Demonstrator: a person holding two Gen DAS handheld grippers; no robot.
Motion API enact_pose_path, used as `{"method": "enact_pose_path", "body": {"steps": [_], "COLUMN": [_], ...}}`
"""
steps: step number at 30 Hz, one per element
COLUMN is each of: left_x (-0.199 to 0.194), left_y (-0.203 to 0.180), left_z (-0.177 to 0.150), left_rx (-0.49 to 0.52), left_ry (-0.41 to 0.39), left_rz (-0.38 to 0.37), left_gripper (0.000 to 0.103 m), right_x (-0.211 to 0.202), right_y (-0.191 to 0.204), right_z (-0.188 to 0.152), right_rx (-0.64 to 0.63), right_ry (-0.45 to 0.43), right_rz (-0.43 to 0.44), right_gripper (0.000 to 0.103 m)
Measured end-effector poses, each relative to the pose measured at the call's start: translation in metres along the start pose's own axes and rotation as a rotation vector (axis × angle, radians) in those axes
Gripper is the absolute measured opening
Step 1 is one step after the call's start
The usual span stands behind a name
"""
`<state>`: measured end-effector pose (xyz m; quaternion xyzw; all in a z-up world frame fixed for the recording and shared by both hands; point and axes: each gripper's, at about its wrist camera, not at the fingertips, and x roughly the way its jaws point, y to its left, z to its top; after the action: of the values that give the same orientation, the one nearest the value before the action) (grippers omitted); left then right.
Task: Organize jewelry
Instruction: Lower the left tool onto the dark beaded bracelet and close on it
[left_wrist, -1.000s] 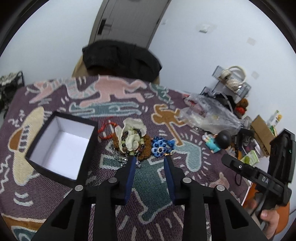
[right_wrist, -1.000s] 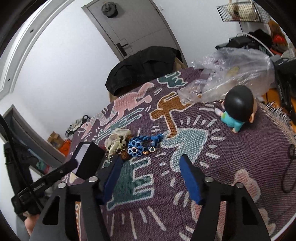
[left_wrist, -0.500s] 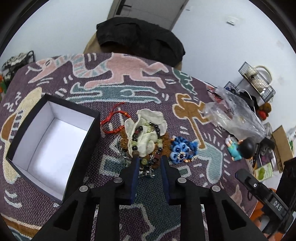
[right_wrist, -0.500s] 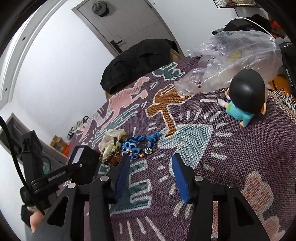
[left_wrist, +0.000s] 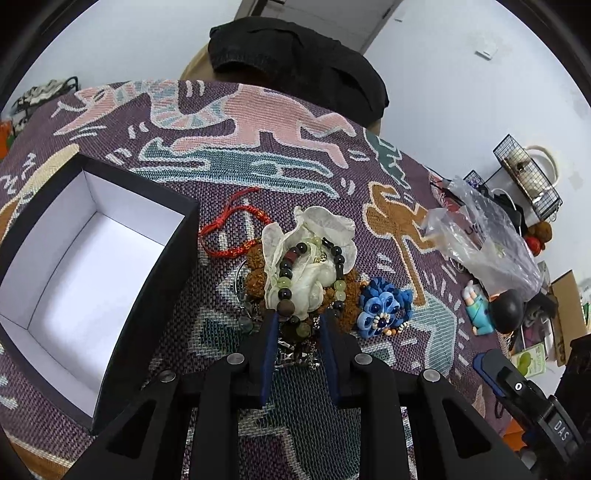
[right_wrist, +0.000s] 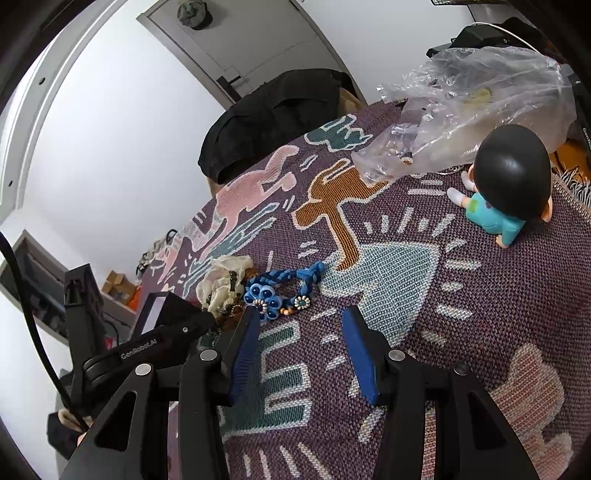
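A pile of jewelry lies on the patterned rug: a dark and green bead bracelet (left_wrist: 295, 280) on a cream cloth (left_wrist: 314, 254), a red cord bracelet (left_wrist: 236, 229) and a blue flower bracelet (left_wrist: 384, 306). An open black box (left_wrist: 92, 251) with a white inside stands left of the pile. My left gripper (left_wrist: 298, 317) is open, its fingertips on either side of the bead bracelet's near end. My right gripper (right_wrist: 299, 317) is open above the rug, just in front of the blue flower bracelet (right_wrist: 284, 291). The box (right_wrist: 166, 306) is partly hidden behind the left gripper there.
A clear plastic bag (left_wrist: 480, 240) and a black-haired toy figure (right_wrist: 509, 184) sit on the rug's right side. A dark jacket (left_wrist: 295, 62) hangs on a chair at the far edge. A wire basket (left_wrist: 528, 173) and clutter stand beyond the right edge.
My left gripper has moved forward and down to the jewelry pile and its jaws have narrowed around the beads. My right gripper has narrowed and come closer to the blue bracelet.
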<state>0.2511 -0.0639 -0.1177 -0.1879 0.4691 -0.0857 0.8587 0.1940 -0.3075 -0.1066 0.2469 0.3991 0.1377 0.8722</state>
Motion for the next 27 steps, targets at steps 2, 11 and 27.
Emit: {"method": "enact_pose_path", "body": {"steps": [2, 11, 27], "left_x": [0.001, 0.004, -0.059], "left_y": [0.004, 0.008, 0.000], "left_z": [0.000, 0.001, 0.019], "left_rx": [-0.021, -0.055, 0.026], "left_ry": [-0.002, 0.003, -0.111], "left_rz": [-0.019, -0.055, -0.071], "left_gripper": [0.024, 0.010, 0.010], "right_x": [0.004, 0.036, 0.092], "right_y": [0.001, 0.012, 0.057], "right_z": [0.000, 0.008, 0.016], "right_rx": [0.001, -0.003, -0.190], "right_ry": [0.006, 0.068, 0.190], "right_rz": [-0.002, 0.005, -0.086], "right_gripper": [0.049, 0.049, 0.049]}}
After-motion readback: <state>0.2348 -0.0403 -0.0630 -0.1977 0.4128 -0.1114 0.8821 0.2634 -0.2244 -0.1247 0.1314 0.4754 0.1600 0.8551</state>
